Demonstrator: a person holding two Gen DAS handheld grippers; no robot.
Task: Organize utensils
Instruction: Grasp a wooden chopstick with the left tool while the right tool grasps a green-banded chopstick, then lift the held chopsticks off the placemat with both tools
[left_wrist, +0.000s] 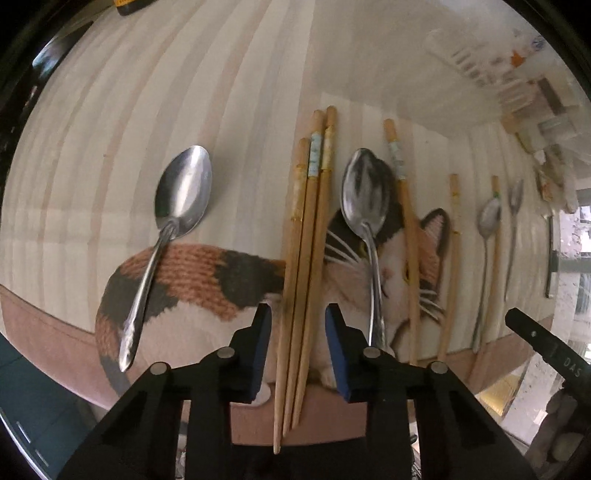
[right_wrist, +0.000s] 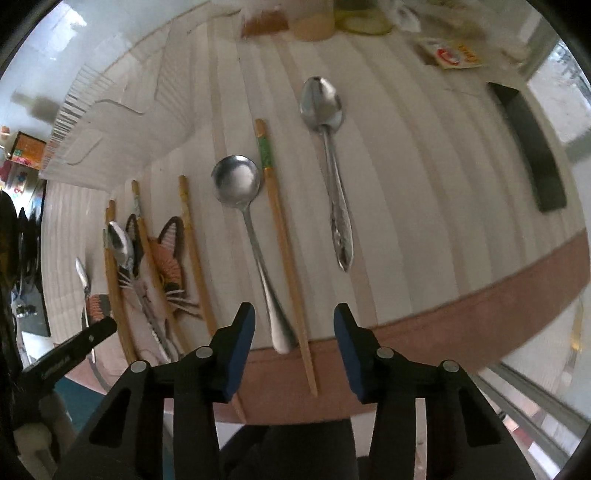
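Three bundled wooden chopsticks (left_wrist: 301, 280) lie between the spread blue pads of our left tool (left_wrist: 297, 347), which grips nothing. They look light, stiff and apt to roll, so we judge the lower shafts the best hold. Our right tool (right_wrist: 294, 354) also gapes, above a green-banded wooden chopstick (right_wrist: 284, 251) and round steel spoon (right_wrist: 245, 221) on the striped desk (right_wrist: 424, 177).

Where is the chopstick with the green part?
In the right wrist view, the green-banded chopstick lies on the striped mat between the round spoon on its left and the long spoon on its right, ahead of the open right tool.
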